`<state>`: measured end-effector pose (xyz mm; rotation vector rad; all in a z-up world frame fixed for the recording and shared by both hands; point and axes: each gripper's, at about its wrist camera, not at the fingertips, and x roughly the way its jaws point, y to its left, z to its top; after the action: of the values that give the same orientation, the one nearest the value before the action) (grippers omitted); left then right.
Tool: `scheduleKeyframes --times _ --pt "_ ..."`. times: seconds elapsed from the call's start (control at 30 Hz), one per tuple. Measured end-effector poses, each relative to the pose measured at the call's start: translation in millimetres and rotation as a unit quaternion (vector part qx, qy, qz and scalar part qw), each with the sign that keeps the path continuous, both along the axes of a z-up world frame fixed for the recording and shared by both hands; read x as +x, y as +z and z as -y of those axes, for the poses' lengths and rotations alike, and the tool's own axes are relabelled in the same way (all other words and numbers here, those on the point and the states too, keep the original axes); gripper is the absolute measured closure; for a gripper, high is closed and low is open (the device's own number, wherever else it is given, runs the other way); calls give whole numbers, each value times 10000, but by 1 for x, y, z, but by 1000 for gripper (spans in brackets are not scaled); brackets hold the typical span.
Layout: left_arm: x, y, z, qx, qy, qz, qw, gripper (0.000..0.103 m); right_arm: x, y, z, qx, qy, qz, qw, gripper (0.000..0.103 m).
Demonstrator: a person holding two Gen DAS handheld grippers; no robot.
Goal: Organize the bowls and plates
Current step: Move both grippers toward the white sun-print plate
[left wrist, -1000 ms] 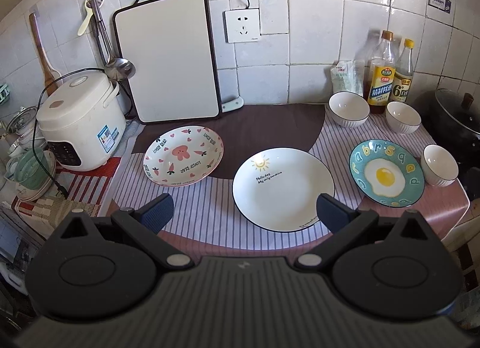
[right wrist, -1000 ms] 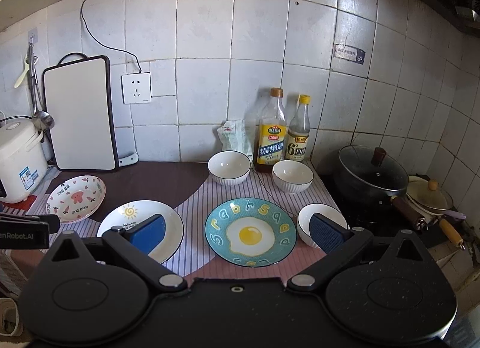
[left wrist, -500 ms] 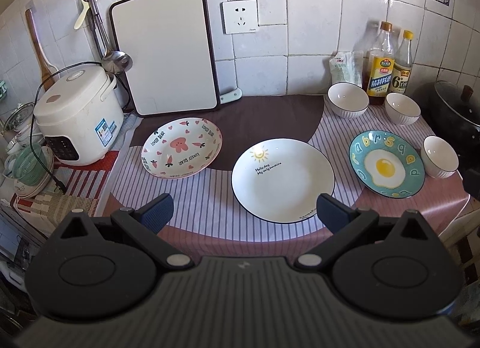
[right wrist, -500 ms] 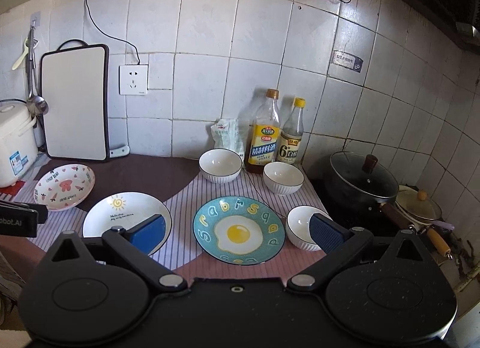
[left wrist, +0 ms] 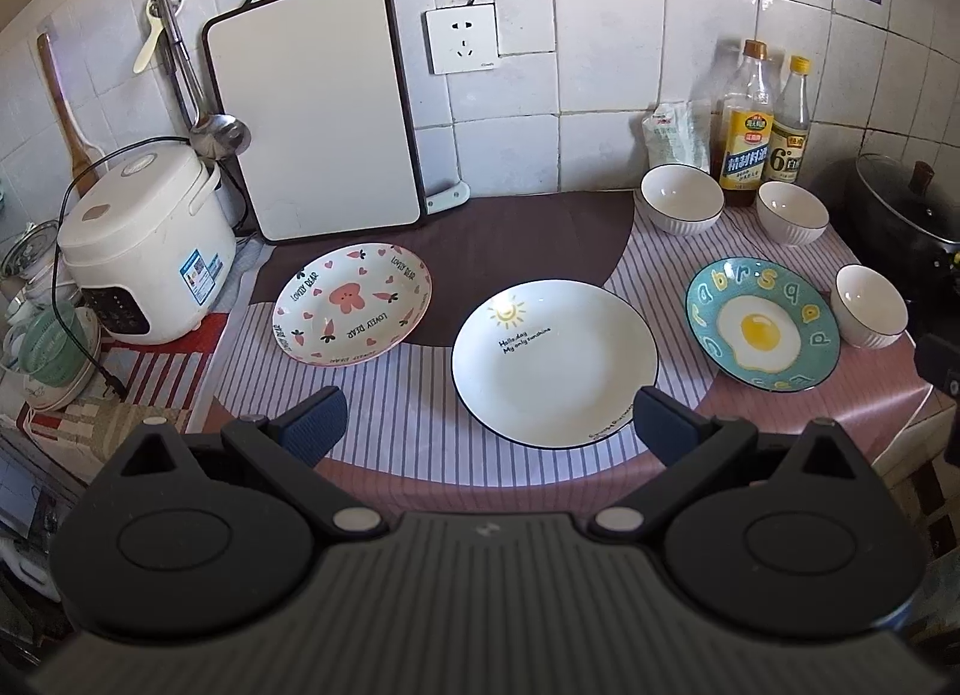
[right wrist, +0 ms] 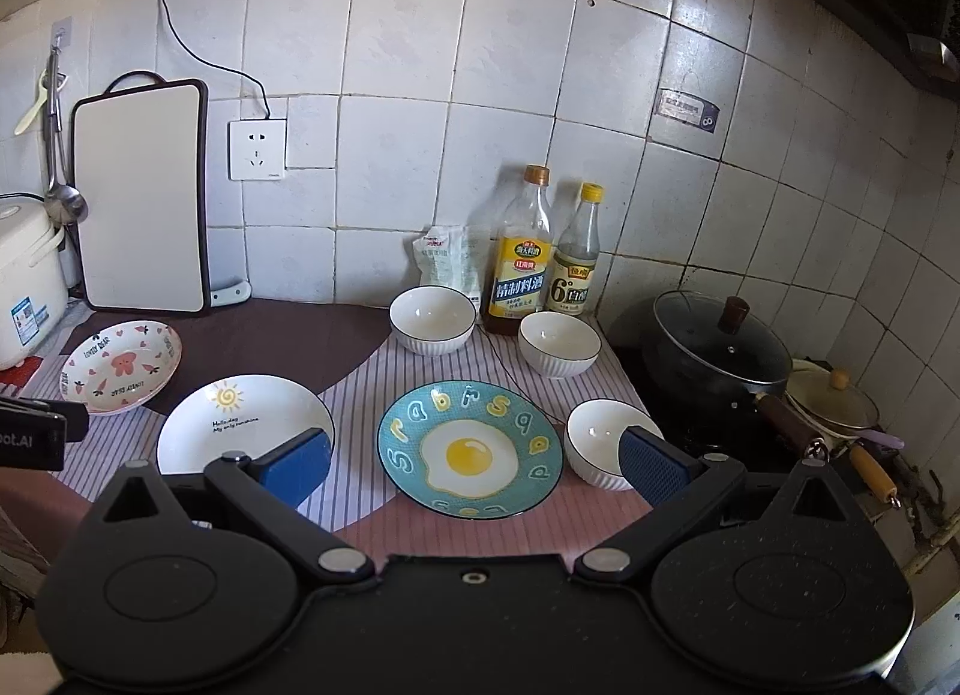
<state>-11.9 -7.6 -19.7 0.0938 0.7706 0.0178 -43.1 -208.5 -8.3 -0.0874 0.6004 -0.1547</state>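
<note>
On the tabletop [left wrist: 540,227], the pink plate [left wrist: 353,303], white plate [left wrist: 555,362] and egg plate [right wrist: 470,449] lie in a row, three bowls behind. Left gripper [left wrist: 489,425] and right gripper [right wrist: 474,458] hover before them, jaws spread, empty.

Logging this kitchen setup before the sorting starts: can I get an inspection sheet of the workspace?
Surface: striped cloth over the counter, flat.
Job's things: pink plate, white plate, egg plate and three bowls, all separate, none stacked.
Clutter: two bottles, packet.
Grippers: left gripper and right gripper open, empty.
Cables: rice cooker cord; wire to wall socket.
Surroundings: rice cooker, cutting board, lidded pot.
</note>
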Motion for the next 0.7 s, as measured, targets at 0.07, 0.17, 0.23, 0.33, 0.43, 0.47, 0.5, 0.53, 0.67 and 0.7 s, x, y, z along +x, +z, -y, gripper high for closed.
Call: scheduleKeyframes --times 0.07,0.17,0.23,0.33,0.43,0.47,0.5,0.53,0.67,0.7 --pt "-1 -1 -1 -26 20 -8 10000 0 0 -1 2 82 -1 -13 10000 0" --pt "-3 -2 -4 -72 69 -48 9999 0 0 -2 2 101 15 -15 9999 0" --pt "-3 -3 -5 -65 100 -72 9999 0 0 -3 2 91 17 -26 10000 0" --pt "-3 -6 -5 -39 126 -117 9998 0 1 -4 1 114 63 -25 9999 0" --pt "-3 -6 -7 -77 57 -66 9999 0 0 -6 3 200 169 -21 9997 0" --pt "-3 -5 -8 -99 -5 48 9999 0 -1 -5 3 266 297 33 9992 0" --pt "-4 -3 -9 -114 -60 164 9998 0 -4 -4 3 347 453 106 9983 0" --pt "-5 1 -11 -140 -124 263 9995 0 -5 -2 2 413 551 171 9975 0" --pt "-1 12 -19 -285 -375 651 9968 0 -5 7 -2 617 947 417 9927 0" --pt "3 13 -22 -275 -385 665 9967 0 -3 7 -3 654 1046 468 9913 0"
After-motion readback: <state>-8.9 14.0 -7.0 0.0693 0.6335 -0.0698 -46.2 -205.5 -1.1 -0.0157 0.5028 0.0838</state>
